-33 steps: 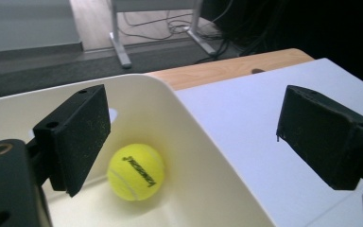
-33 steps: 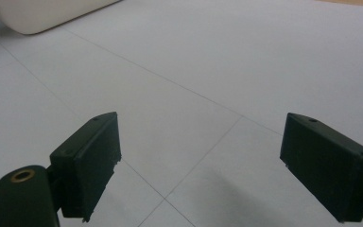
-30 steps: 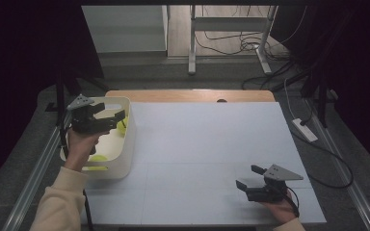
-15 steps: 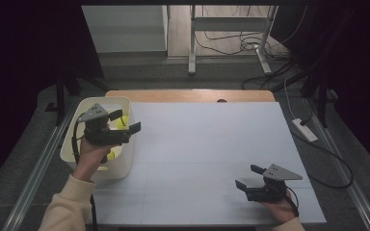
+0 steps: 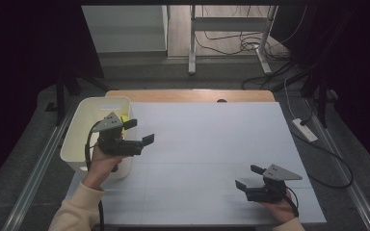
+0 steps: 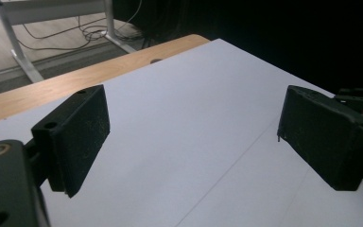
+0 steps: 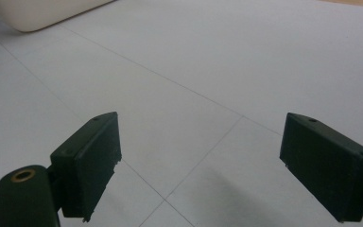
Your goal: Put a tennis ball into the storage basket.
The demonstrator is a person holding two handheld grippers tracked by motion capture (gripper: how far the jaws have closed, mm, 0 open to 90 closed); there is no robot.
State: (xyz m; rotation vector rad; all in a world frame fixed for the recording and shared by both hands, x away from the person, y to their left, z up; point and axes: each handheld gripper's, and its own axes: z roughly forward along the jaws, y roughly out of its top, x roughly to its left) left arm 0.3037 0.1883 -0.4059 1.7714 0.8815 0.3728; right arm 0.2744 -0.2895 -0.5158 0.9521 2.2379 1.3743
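the left gripper (image 5: 137,135) hangs over the near right edge of the white bin (image 5: 84,126) at the left side of the white surface (image 5: 212,144); something yellow (image 5: 124,119) lies in the bin, just behind the gripper, too hidden to name; the right gripper (image 5: 248,179) sits low at the near right corner, well apart from the bin.

what could go wrong, as i judge it: the left hand and its trailing cable sit close over the bin's rim, so a careless swing could catch the wall and drag or tip the light bin; and if the yellow things are what is to be fetched, the left gripper points out across the bare surface, away from them, so a reach from this pose would close on nothing.

left fingers (image 6: 78,137): spread wide, released, nothing between them; the left gripper view looks through the gap to plain surface; they touch nothing. right fingers (image 7: 92,158): likewise parted wide and empty, with bare surface and its faint seam lines between them, and the bin's corner (image 7: 38,14) far off.
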